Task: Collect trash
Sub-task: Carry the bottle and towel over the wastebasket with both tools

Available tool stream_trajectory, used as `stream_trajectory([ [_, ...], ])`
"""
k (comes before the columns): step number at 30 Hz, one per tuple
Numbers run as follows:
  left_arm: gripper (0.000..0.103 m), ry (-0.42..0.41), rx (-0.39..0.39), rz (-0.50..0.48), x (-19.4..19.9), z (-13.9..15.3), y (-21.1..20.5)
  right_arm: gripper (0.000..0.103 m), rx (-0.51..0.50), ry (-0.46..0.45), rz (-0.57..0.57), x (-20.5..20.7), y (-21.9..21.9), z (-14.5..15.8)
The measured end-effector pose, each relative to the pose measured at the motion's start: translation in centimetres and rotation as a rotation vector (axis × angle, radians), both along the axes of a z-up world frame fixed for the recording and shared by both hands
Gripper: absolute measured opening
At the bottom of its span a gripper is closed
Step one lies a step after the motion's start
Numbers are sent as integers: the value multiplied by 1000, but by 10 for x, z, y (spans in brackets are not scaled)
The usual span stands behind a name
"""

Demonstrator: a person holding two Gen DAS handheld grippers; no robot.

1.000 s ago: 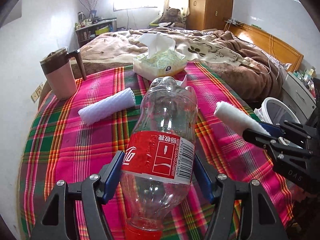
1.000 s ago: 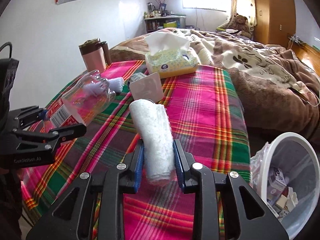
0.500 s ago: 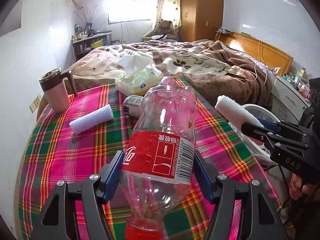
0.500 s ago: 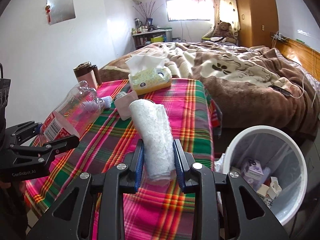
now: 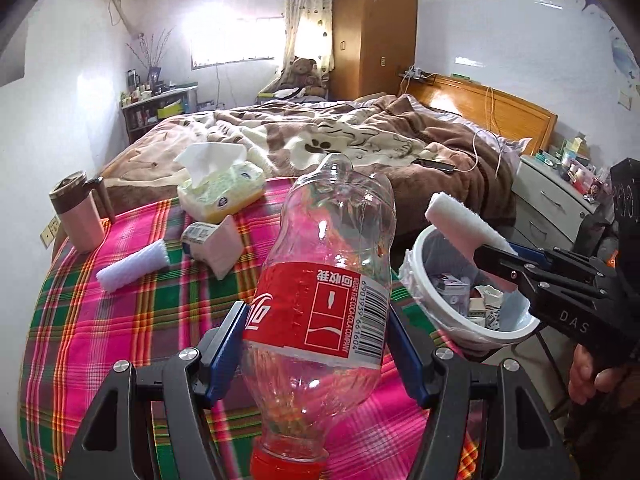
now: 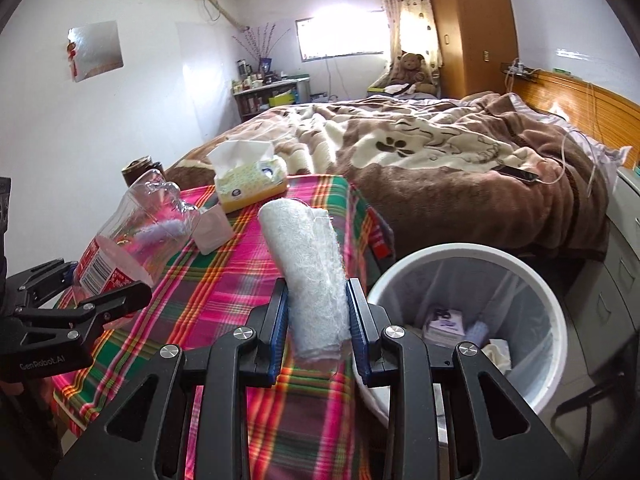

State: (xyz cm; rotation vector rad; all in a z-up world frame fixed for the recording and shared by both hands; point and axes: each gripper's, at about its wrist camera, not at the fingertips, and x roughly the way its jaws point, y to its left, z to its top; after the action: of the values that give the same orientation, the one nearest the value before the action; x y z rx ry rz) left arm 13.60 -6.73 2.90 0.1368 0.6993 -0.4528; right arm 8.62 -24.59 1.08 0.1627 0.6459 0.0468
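My left gripper (image 5: pixel 318 344) is shut on an empty clear cola bottle (image 5: pixel 324 280) with a red label, cap end toward the camera, lifted above the plaid tablecloth (image 5: pixel 100 320). My right gripper (image 6: pixel 318 320) is shut on a rolled white paper towel (image 6: pixel 308 264), held over the table's right edge. A white trash bin (image 6: pixel 532 288) with a plastic liner stands on the floor just right of the table, holding several small cartons. In the left wrist view the right gripper (image 5: pixel 500 254) holds the roll (image 5: pixel 456 220) over the bin (image 5: pixel 424 292). A second white roll (image 5: pixel 132 266) and a pink carton (image 5: pixel 220 244) lie on the table.
A tissue box (image 5: pixel 222 192) and a pink lidded mug (image 5: pixel 78 212) stand at the table's far side. Beyond lies a bed with a brown blanket (image 6: pixel 460 168). A white drawer unit (image 5: pixel 556 200) stands at the right. A person's hand (image 5: pixel 588 372) grips the right tool.
Both grippers have moved right and up with their loads. The trash bin has come into full view beside the table, and the table objects have slid left in both views.
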Motion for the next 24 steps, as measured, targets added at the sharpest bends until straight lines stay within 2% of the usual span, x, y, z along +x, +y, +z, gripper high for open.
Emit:
stream_trajectory([
  [12, 67, -13, -26, -64, -15, 3, -57, 29, 10, -14, -104, -18, -45, -2],
  [24, 67, 27, -56, -121, -15, -8, -114, 29, 24, 13, -188, -22, -80, -14],
])
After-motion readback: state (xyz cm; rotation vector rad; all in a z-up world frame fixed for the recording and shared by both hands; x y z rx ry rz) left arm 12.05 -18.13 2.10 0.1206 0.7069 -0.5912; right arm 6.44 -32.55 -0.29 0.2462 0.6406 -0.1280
